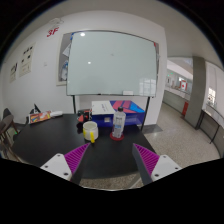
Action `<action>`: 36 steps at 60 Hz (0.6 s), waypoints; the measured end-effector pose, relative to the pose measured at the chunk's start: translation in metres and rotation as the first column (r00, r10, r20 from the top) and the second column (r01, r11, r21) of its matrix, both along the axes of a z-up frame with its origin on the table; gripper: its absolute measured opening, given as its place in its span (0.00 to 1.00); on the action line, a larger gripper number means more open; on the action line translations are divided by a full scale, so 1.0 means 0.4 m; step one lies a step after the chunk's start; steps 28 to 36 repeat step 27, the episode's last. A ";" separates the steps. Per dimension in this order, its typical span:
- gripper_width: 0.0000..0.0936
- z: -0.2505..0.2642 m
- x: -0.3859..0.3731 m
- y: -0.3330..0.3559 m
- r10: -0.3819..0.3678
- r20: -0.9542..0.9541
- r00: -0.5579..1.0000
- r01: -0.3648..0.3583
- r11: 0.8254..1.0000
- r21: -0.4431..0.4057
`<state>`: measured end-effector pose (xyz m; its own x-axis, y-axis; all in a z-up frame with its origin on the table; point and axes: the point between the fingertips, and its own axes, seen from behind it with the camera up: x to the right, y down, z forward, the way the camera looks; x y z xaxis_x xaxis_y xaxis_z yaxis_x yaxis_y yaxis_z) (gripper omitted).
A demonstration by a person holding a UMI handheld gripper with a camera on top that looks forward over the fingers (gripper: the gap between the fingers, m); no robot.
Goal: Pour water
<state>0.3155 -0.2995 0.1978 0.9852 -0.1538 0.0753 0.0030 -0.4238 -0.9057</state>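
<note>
My hand-held gripper [110, 165] is wide open, empty. The bottle [118, 126] stands on the counter [60, 140], right of the yellow cup [91, 131], well beyond my fingers. Risk: off-centre approach topples bottle.

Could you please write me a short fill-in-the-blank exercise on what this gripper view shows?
1. The small yellow cup stands on the dark ____.
2. The clear plastic bottle stands to the ____ of the yellow cup.
3. The gripper has its fingers ____, with nothing between them.
4. On the wall behind hangs a large ____.

Missing words: table; right; open; whiteboard
</note>
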 end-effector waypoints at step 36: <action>0.90 0.064 0.007 -0.171 -0.027 0.024 0.999 0.027 0.999 0.022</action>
